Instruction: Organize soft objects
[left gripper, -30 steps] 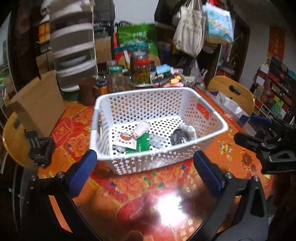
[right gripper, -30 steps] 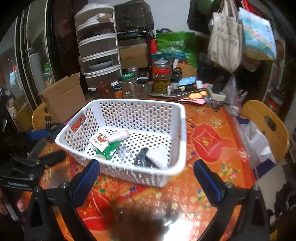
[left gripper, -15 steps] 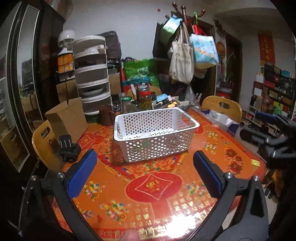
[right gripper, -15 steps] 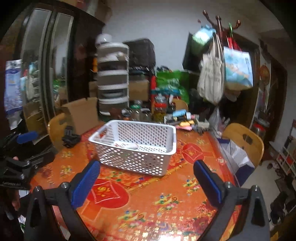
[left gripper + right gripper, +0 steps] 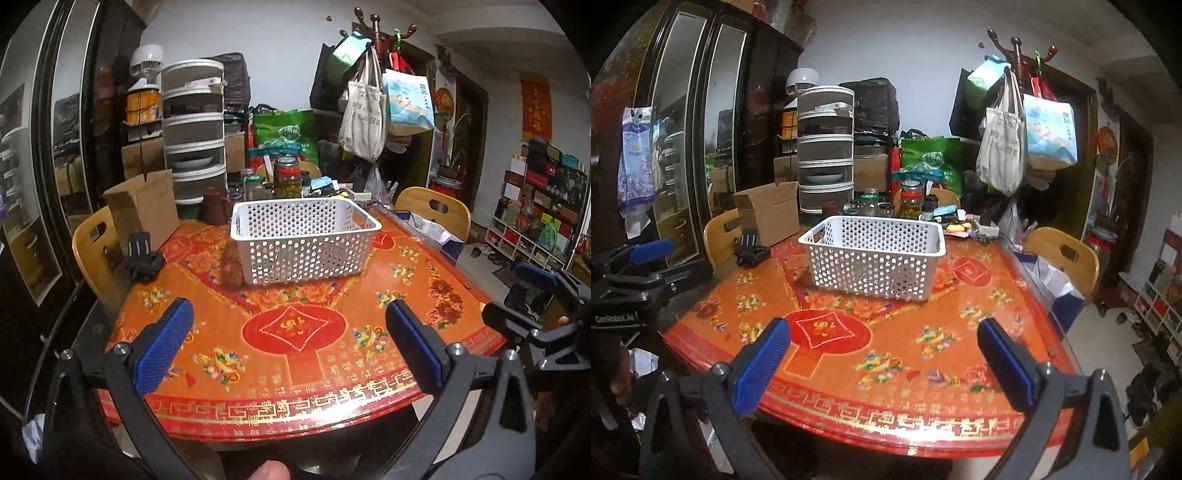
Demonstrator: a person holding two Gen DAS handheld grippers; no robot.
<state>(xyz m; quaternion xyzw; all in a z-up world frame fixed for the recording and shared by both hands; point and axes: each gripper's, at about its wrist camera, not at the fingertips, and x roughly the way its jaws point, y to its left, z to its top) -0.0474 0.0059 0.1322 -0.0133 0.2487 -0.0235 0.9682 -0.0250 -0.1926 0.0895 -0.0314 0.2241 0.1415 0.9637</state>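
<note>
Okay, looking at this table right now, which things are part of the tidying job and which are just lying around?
Part of the job:
white perforated basket
left gripper, open and empty
right gripper, open and empty

Just lying about:
cardboard box
glass jars behind the basket
black clamp mount
tote bags on the coat stand
stacked drawer unit

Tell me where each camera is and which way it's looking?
Left wrist view: sits on the left gripper, back from the table's near edge, facing the white basket; its open blue fingers, a fingertip at the bottom edge and the right gripper show.
Right wrist view: sits on the right gripper, further right, facing the basket; its open fingers and the left gripper show.
Both share the basket, table, jars and hanging bags.
</note>
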